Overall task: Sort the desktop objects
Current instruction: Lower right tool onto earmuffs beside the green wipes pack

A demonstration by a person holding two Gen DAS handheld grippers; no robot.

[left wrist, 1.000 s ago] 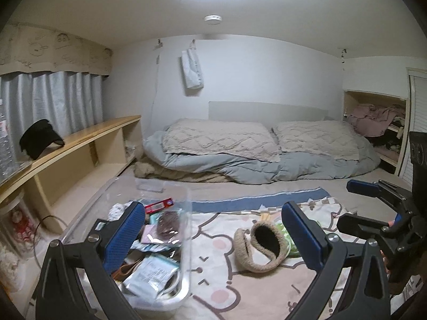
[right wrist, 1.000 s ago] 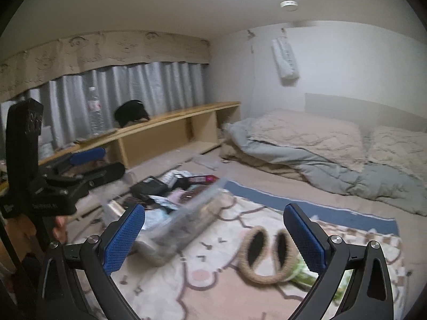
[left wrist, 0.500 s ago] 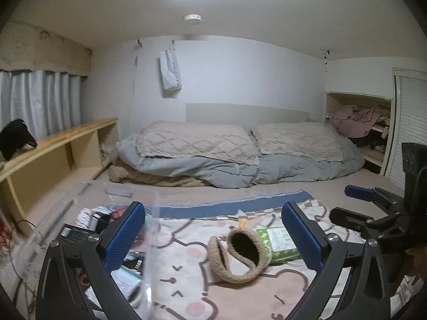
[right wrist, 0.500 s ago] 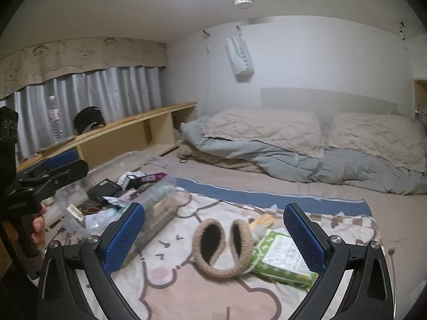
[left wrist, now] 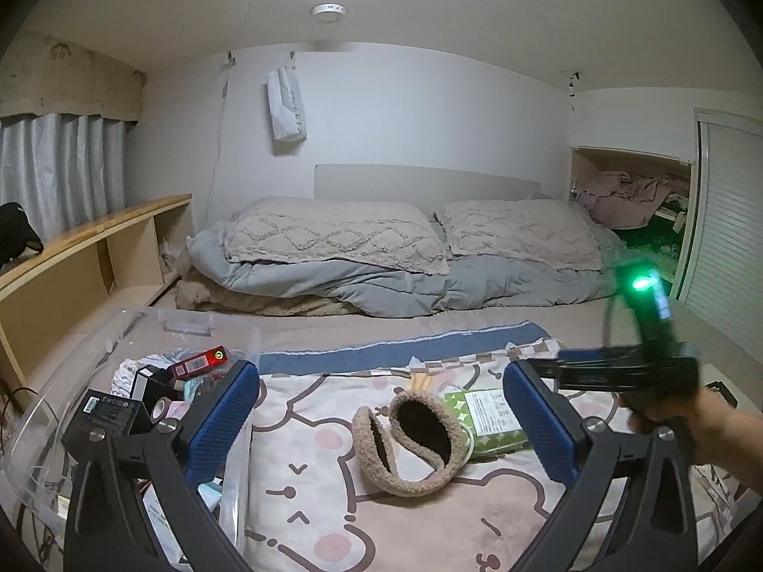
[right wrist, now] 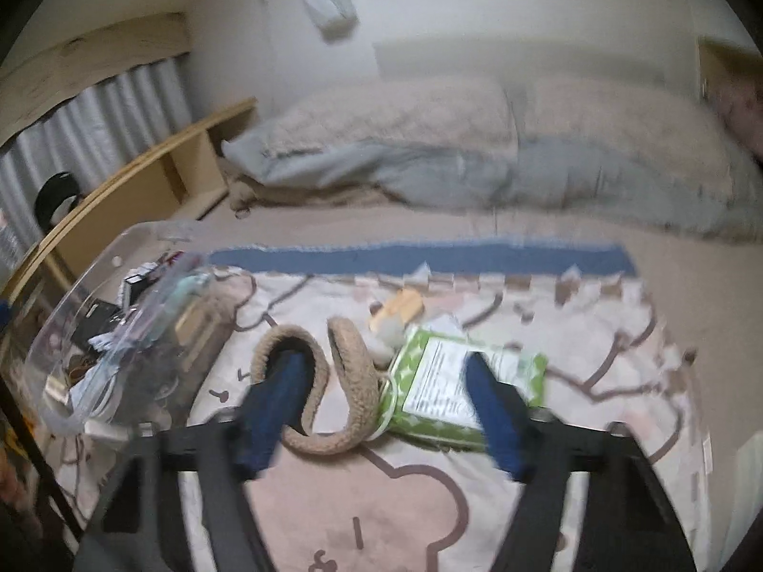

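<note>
From the left wrist view, the left gripper [left wrist: 381,422] stands wide open with nothing between its blue pads, hovering low over the cartoon-print blanket [left wrist: 334,515]. Beyond it lie the fuzzy tan earmuffs [left wrist: 405,443], and just beside them, touching on their right, a green packet [left wrist: 481,419]. A clear plastic bin [left wrist: 143,333] sits at the left, already crowded with small boxes and a red device. The right gripper [left wrist: 620,372] shows at the right edge, held in a hand [left wrist: 677,417], a green light glowing on top.

From the right wrist view, which is blurred, the right gripper [right wrist: 381,381] has just been closing to about half its span; its left pad sits at one earmuff cup and its right pad over the green packet, but the pads do not appear to press on either. The bin lies near, to the left.

The step in hand seems to be reaching for the earmuffs. The next move calls for settling on one object, closing firmly, then carrying it to the bin.
</note>
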